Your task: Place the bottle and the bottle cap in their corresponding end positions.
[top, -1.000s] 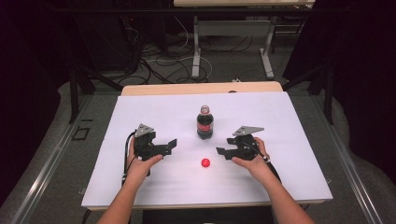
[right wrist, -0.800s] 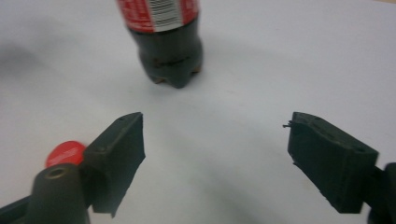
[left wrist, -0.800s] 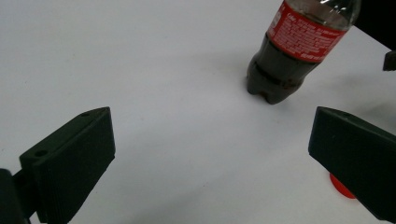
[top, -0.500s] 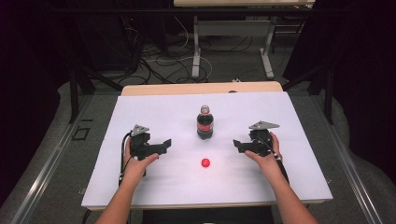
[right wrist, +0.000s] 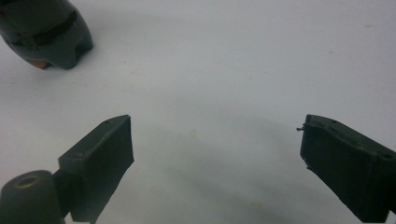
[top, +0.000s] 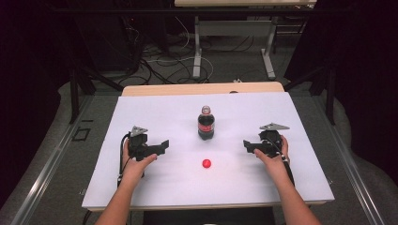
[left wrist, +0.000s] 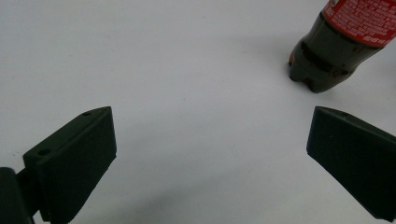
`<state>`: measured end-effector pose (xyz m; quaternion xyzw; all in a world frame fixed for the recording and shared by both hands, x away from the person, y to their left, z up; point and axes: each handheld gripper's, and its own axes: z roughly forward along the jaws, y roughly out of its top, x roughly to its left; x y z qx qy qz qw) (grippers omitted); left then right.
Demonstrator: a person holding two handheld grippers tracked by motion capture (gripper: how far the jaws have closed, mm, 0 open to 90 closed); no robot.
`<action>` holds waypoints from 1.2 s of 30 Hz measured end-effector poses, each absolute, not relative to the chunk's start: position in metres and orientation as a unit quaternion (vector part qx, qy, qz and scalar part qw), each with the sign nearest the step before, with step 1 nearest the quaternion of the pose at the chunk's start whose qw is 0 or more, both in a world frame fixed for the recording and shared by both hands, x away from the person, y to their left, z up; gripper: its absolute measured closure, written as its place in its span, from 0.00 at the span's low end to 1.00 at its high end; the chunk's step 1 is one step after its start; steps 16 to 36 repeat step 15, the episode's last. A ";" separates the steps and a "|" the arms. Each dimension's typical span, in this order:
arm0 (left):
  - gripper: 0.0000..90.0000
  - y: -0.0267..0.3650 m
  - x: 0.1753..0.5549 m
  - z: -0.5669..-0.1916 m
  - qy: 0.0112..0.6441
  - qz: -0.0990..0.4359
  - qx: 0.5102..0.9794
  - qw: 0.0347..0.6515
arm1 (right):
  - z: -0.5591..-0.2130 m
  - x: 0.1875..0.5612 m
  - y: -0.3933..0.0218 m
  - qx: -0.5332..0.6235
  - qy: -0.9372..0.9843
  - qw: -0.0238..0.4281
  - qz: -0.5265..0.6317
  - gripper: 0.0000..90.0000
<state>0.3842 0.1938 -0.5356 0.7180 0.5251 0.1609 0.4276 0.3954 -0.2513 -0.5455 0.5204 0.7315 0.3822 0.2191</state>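
Cola bottle (top: 205,123) upright mid-table, nearer far edge; red cap (top: 206,163) on white table (top: 300,187) just in front of it. Left gripper (top: 162,146) jaws wide apart, empty. Right gripper (top: 247,146) jaws just opened, nothing btwn them, both well apart from bottle

High view: the white counter (top: 281,187) is evenly and brightly lit from above, while the surroundings fall off into deep shadow. The picture is soft, with fine detail lost. Shadows under each tool are faint and short. Left gripper view: the counter reads flat grey-white, and the bottle (left wrist: 341,42) beyond the jaws shows a small glare. Right gripper view: dimmer, with broad soft shadow between the jaws and near parts blurred.
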 end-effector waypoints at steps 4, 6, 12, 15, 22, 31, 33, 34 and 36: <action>0.02 0.194 0.385 -0.537 0.529 0.158 0.719 0.422 | -0.547 0.396 -0.254 0.527 0.728 0.216 0.382 0.06; 0.02 0.195 0.385 -0.538 0.528 0.161 0.720 0.421 | -0.548 0.396 -0.253 0.524 0.731 0.212 0.381 0.02; 0.02 0.196 0.386 -0.540 0.530 0.160 0.721 0.416 | -0.549 0.395 -0.250 0.519 0.737 0.208 0.379 0.00; 0.02 0.196 0.386 -0.540 0.532 0.162 0.720 0.415 | -0.549 0.395 -0.250 0.519 0.737 0.207 0.380 0.00; 0.02 0.196 0.386 -0.540 0.532 0.162 0.720 0.415 | -0.549 0.395 -0.250 0.519 0.737 0.207 0.380 0.00; 0.02 0.196 0.386 -0.540 0.532 0.162 0.720 0.415 | -0.549 0.395 -0.250 0.519 0.737 0.207 0.380 0.00; 0.02 0.196 0.386 -0.540 0.532 0.162 0.720 0.415 | -0.549 0.395 -0.250 0.519 0.737 0.207 0.380 0.00; 0.02 0.196 0.386 -0.540 0.532 0.162 0.720 0.415 | -0.549 0.395 -0.250 0.519 0.737 0.207 0.380 0.00; 0.02 0.196 0.386 -0.540 0.532 0.162 0.720 0.415 | -0.549 0.395 -0.250 0.519 0.737 0.207 0.380 0.00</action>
